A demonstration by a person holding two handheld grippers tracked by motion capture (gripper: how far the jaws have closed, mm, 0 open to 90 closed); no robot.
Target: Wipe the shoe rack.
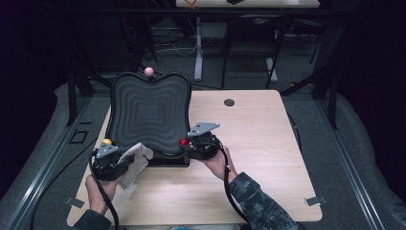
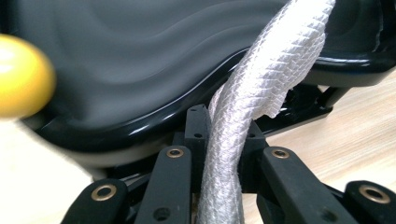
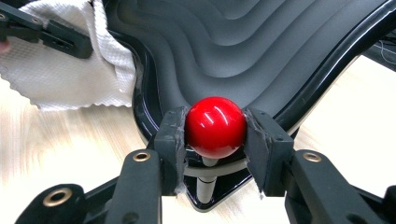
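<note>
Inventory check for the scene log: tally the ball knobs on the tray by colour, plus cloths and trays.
Red ball knob: 1
Yellow ball knob: 1
Pink ball knob: 1
White cloth: 1
Black rippled tray: 1
Total: 5

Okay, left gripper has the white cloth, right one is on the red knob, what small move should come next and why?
Probably sweep the white cloth forward across the black ridged tray. The left gripper pinches it at the tray's near rim, with most of the ridged surface ahead, while the right gripper clamps the red knob, steadying the tray.
</note>
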